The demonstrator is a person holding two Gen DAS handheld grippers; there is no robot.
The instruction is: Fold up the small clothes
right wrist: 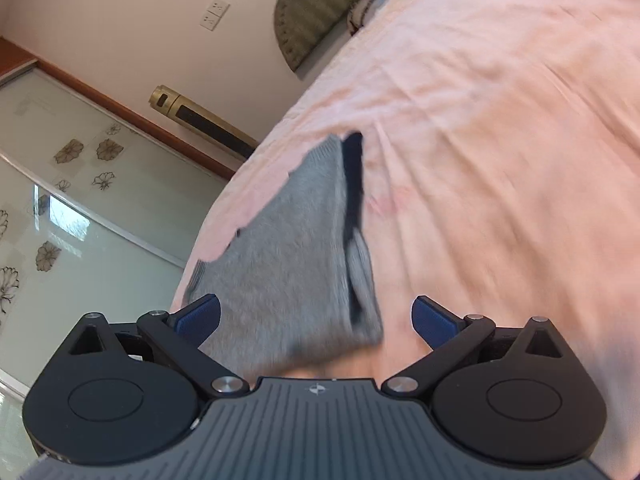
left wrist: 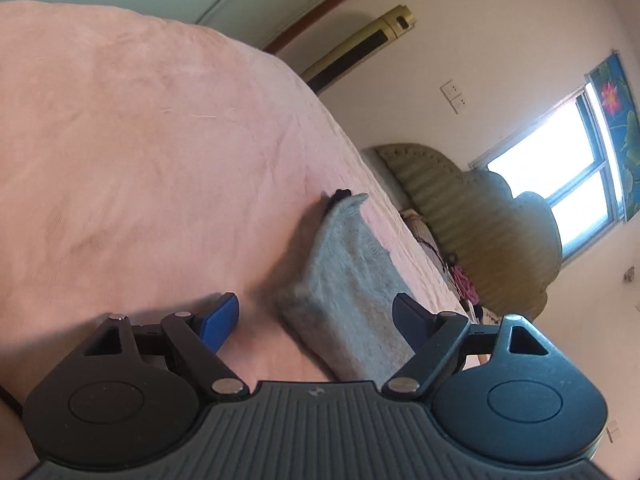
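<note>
A small grey folded garment (left wrist: pixel 344 280) lies on the pink bedsheet (left wrist: pixel 140 140), with a bit of black fabric at its far end. My left gripper (left wrist: pixel 314 304) is open and low over the bed. The garment's near end lies between its blue pads, and neither pad presses on it. In the right wrist view the same grey garment (right wrist: pixel 292 248) shows a dark band (right wrist: pixel 354 184) along its right side. My right gripper (right wrist: pixel 316 304) stands wide open over its near end, pads clear of the cloth. Both views are tilted and blurred.
The pink bedsheet (right wrist: pixel 500 160) spreads wide around the garment. A padded olive headboard (left wrist: pixel 460 208) and a bright window (left wrist: pixel 560 176) are beyond the bed. A gold standing air conditioner (right wrist: pixel 200 120) and flower-patterned sliding doors (right wrist: pixel 80 200) line the wall.
</note>
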